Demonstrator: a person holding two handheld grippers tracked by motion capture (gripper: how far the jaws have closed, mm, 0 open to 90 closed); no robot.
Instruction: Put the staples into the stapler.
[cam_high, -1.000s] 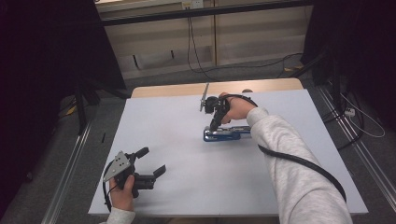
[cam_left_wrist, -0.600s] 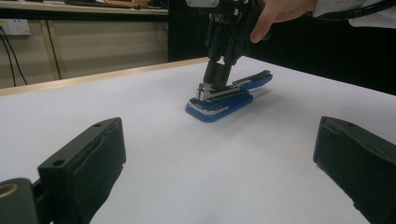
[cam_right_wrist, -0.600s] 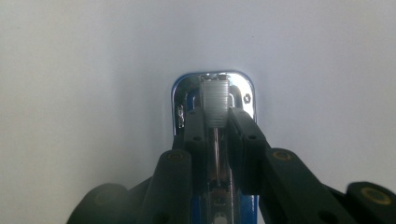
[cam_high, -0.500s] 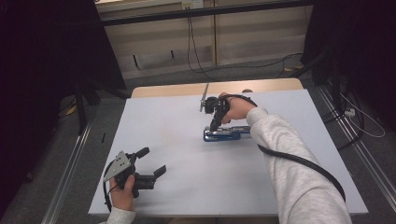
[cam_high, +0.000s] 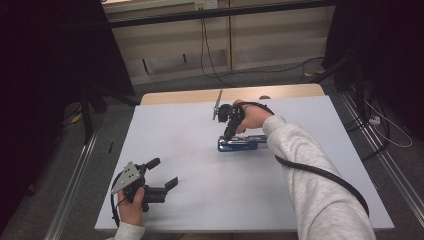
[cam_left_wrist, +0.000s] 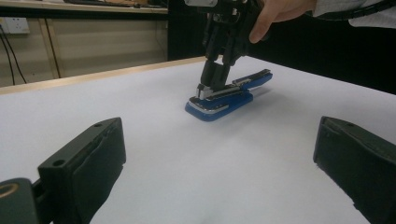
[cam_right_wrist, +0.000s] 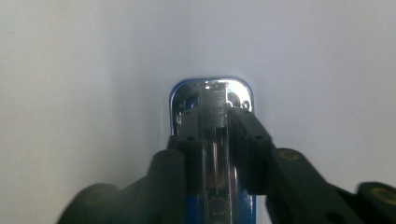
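A blue and chrome stapler (cam_high: 246, 143) lies flat on the white table (cam_high: 190, 135), right of centre. My right gripper (cam_high: 228, 135) points down at the stapler's left end and is shut on its metal top arm. In the right gripper view the two black jaws press both sides of the chrome head of the stapler (cam_right_wrist: 212, 98), with the right gripper (cam_right_wrist: 215, 119) just behind its tip. The left gripper view shows the stapler (cam_left_wrist: 224, 95) and the right gripper (cam_left_wrist: 214, 86) ahead. My left gripper (cam_high: 164, 173) rests near the table's front left corner, open with nothing between its jaws, as the left gripper (cam_left_wrist: 219, 144) shows.
A wooden strip (cam_high: 200, 94) runs along the table's far edge. Beyond it are a wall panel and a hanging cable (cam_high: 204, 45). Dark curtains stand on both sides, and metal rails (cam_high: 75, 175) and floor cables (cam_high: 385, 125) run beside the table.
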